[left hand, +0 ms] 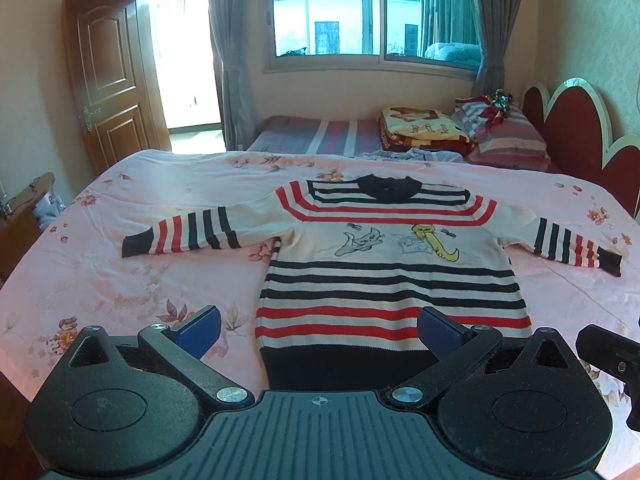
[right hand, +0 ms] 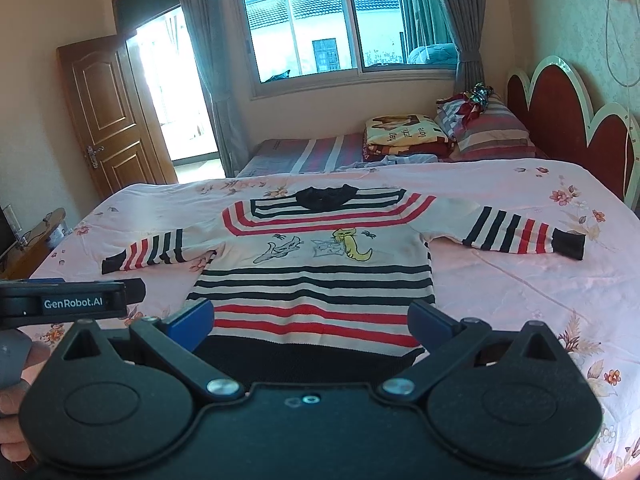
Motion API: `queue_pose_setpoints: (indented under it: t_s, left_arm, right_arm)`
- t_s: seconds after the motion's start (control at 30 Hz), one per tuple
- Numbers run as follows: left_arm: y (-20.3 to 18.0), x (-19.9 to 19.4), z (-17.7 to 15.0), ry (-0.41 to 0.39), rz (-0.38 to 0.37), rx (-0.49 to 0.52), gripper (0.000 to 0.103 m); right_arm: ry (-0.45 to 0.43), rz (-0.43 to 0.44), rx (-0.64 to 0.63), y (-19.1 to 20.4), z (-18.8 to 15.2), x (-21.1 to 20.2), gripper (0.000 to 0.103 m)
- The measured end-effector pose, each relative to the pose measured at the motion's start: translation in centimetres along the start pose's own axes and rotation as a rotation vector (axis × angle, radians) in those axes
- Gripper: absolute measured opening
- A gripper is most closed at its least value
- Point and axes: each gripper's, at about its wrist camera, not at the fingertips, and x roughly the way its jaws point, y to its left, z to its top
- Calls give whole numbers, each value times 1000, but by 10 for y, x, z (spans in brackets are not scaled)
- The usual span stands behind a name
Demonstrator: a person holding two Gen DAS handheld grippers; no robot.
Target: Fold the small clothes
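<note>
Nearest the lens, at the bottom of the left wrist view, we see the left hand-held gripper (left hand: 318, 330), its two blue-padded fingers spread wide apart and holding nothing. Between and beyond them lies the striped sweater (left hand: 384, 276), spread flat and face up on the pink floral bedspread (left hand: 120, 280), its dark hem toward us and its dark collar toward the top of the frame. Both sleeves are stretched outward, one toward the left edge and one toward the right edge. Two cartoon figures, grey and yellow, occupy the white chest band.

In the right wrist view, the right hand-held gripper (right hand: 310, 318) fills the bottom of the frame, its fingers likewise parted and empty, framing the sweater's hem. The body of the left hand-held gripper shows at the left edge, labelled "GenRobot.AI".

No container appears in either view. In the upper right we see a folded blanket (left hand: 420, 128) and a striped pillow (left hand: 508, 136) beside the red headboard (left hand: 576, 120). A window (left hand: 376, 12) fills the upper centre, and a wooden door (left hand: 108, 80) stands at upper left.
</note>
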Motion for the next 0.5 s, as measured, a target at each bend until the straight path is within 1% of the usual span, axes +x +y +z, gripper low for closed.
queue_pose_setpoints:
  t_s: [0.03,0.17,0.2,0.33,0.37,0.5]
  left_arm:
    - [0,6,2,6,-1,2,103]
    - [1,29,11,23,-9,10,103]
    - [1,36,14,26,-11,13,103]
    - [2,62,25,28,-15,30,103]
    - [2,69,28,26,-14,39,103]
    - [4,98,42,35,-30,67,103]
  right_arm:
    - [2,-1,0,1,1,4,102]
    - [-52,-5,-1,2,4,16,102]
    - [-54,1,21,1,7,21,102]
    - [-36,-21,30,1,15,41,102]
    - [-30,-50,7,0,16,47,102]
    - [-26,-108,-12,-2,24,69,102]
